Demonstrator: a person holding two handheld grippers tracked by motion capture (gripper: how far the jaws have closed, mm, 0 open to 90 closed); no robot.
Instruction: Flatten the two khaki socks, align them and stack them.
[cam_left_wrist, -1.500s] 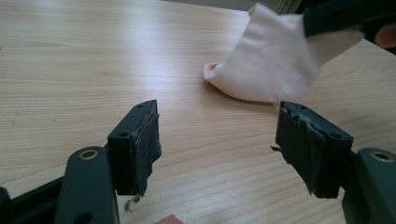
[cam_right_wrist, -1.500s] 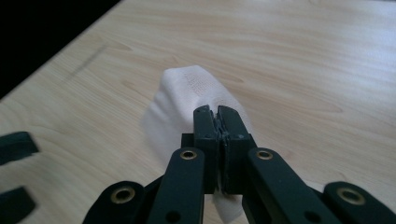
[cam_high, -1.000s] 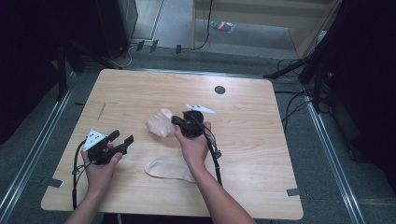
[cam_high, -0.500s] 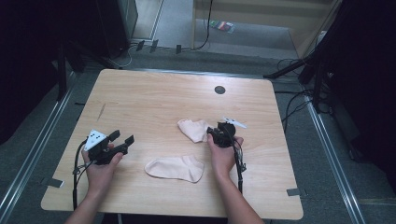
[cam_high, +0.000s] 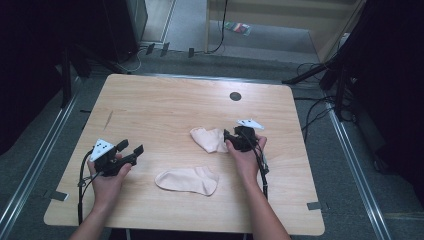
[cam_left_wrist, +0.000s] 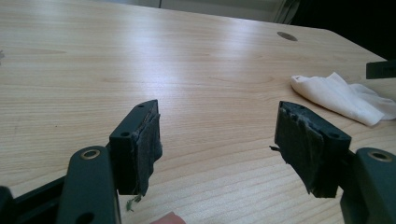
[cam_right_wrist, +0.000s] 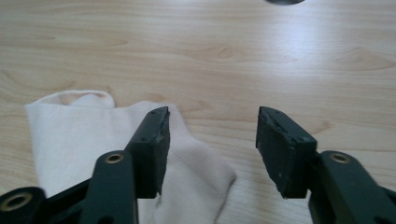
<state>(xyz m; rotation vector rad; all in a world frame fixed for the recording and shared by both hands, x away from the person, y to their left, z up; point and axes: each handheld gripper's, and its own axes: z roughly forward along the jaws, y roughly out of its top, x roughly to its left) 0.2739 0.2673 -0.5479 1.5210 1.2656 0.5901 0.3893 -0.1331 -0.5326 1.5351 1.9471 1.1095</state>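
Right claw (cam_right_wrist: 211, 151) wide apart, crumpled sock (cam_right_wrist: 93, 149) under its left jaw. Left claw (cam_left_wrist: 219, 149) wide apart, holding nothing, flat sock (cam_high: 187, 180) off to its right.

A light wooden table (cam_high: 165, 107) carries two pale socks (cam_high: 187, 180), well apart.

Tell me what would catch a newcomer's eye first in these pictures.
Probably the two pale socks on the wooden table: one sock lies flat near the front edge, the other sock sits bunched just beyond it. The right gripper rests open at the bunched sock's edge, while the left gripper waits open toward the table's left.
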